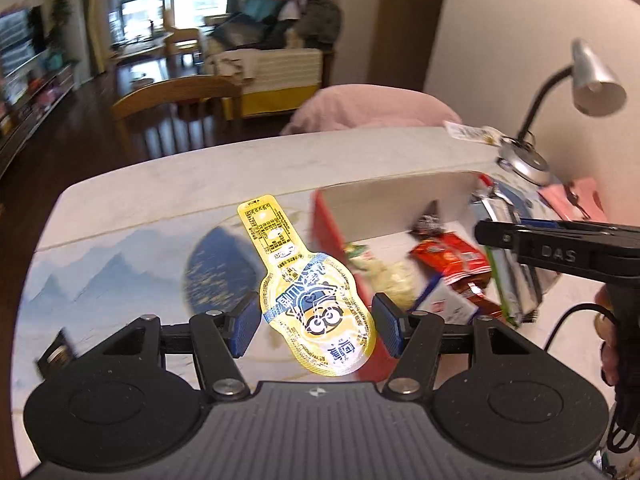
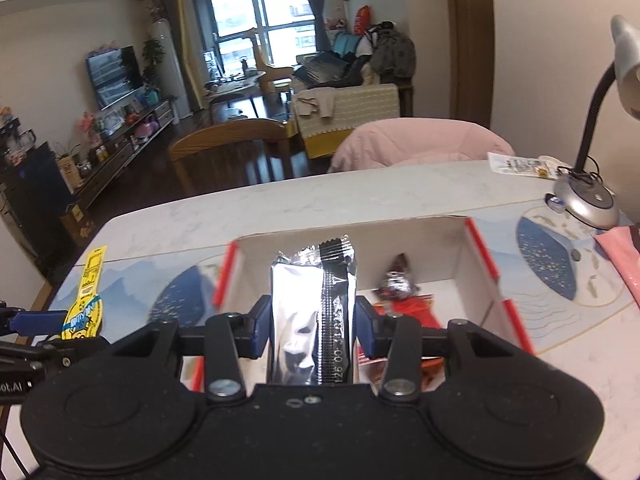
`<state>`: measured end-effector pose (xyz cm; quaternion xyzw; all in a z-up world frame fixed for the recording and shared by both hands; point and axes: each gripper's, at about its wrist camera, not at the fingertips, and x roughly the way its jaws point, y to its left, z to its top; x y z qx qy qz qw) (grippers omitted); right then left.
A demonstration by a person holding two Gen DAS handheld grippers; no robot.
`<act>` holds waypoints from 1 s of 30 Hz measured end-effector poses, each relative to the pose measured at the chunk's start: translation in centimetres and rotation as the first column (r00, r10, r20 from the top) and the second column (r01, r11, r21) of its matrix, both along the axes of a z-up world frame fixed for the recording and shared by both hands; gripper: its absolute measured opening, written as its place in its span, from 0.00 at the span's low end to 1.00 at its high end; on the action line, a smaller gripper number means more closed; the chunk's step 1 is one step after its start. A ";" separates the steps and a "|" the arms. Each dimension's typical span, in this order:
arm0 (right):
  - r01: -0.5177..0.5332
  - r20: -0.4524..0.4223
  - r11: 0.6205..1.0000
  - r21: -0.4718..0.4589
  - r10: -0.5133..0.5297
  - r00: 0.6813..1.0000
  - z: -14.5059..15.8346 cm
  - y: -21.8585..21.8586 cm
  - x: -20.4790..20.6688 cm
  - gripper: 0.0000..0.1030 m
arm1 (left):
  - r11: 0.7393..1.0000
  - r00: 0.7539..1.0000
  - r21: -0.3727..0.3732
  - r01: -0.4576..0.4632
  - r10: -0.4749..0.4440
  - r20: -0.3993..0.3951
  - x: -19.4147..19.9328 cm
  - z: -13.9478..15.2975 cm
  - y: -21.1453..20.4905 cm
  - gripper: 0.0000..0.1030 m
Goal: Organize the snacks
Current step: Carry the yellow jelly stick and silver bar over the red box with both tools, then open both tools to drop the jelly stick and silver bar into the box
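My left gripper (image 1: pixel 316 324) is shut on a yellow bottle-shaped pouch (image 1: pixel 316 308) with a cartoon face, held above the table, neck pointing away. The same pouch (image 2: pixel 84 312) shows at the left edge of the right wrist view, just left of the box. My right gripper (image 2: pixel 312 320) is shut on a silver foil packet (image 2: pixel 312 312) that stands upright between the blue pads, over the near side of the open box (image 2: pixel 480 248). The box (image 1: pixel 324 216) has red outer walls and a white inside. It holds a red packet (image 1: pixel 452 256), a dark foil sweet (image 2: pixel 398 280) and pale green packets (image 1: pixel 384 276).
A silver desk lamp (image 2: pixel 588 200) stands at the table's far right, with a pink cloth (image 2: pixel 620 256) beside it. A flat packet (image 2: pixel 520 166) lies near the far edge. A pink-draped chair (image 2: pixel 420 140) and a wooden chair (image 2: pixel 228 136) stand behind the table. A small dark packet (image 1: pixel 56 352) lies at the left.
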<state>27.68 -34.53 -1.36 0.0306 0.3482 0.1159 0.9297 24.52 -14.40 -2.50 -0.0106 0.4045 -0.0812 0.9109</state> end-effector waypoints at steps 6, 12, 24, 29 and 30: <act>0.031 -0.028 0.999 -0.010 -0.031 0.999 -1.0 -3.2 2.2 0.41 | 0.998 0.998 0.019 0.067 -0.066 -0.013 2.9 -0.3 -4.1 0.59; 0.043 -0.052 0.999 -0.029 -0.045 0.998 -1.7 -5.5 4.0 0.41 | 0.991 0.992 0.041 0.124 -0.123 -0.035 5.8 -1.1 -7.3 0.59; 0.019 -0.168 0.998 -0.058 -0.029 0.985 -5.0 -5.5 7.5 0.41 | 0.968 0.959 0.088 0.233 -0.214 -0.187 10.2 -5.7 -12.0 0.59; -0.009 -0.200 0.998 -0.056 -0.002 0.980 -6.1 -4.5 7.9 0.41 | 0.958 0.938 0.091 0.273 -0.244 -0.245 10.7 -7.4 -13.2 0.59; -0.014 -0.203 0.998 -0.060 0.002 0.979 -6.2 -4.3 7.9 0.41 | 0.957 0.937 0.095 0.272 -0.241 -0.254 10.8 -7.7 -13.3 0.59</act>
